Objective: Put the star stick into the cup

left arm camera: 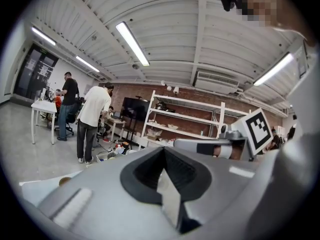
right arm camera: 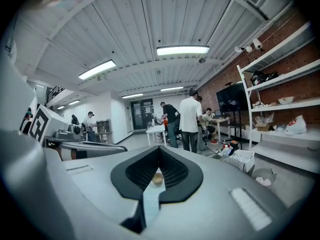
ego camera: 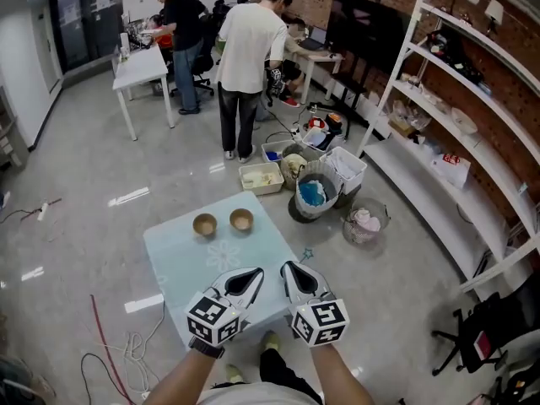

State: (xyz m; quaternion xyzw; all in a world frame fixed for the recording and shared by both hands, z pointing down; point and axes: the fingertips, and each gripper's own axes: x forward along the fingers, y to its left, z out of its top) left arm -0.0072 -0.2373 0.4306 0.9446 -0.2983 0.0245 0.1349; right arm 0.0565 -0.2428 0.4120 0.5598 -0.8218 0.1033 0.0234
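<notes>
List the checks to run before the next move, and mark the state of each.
1. Empty left hand-held gripper: ok, its jaws are together on nothing.
2. Empty right hand-held gripper: ok, its jaws are together on nothing.
3. Jaws open for a grasp: not ok, both are shut.
4. Two cups upright on the table: ok, they stand side by side and apart.
5. Target located: cannot tell; a small star shape shows off the table's right edge, too small to identify.

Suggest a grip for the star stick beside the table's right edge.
Likely the right gripper, coming straight down: the star stick seems to lie flat just past the table edge, nearest that gripper. Take the thin shaft, not the wide star head, though the shaft is too small to trace here.
</notes>
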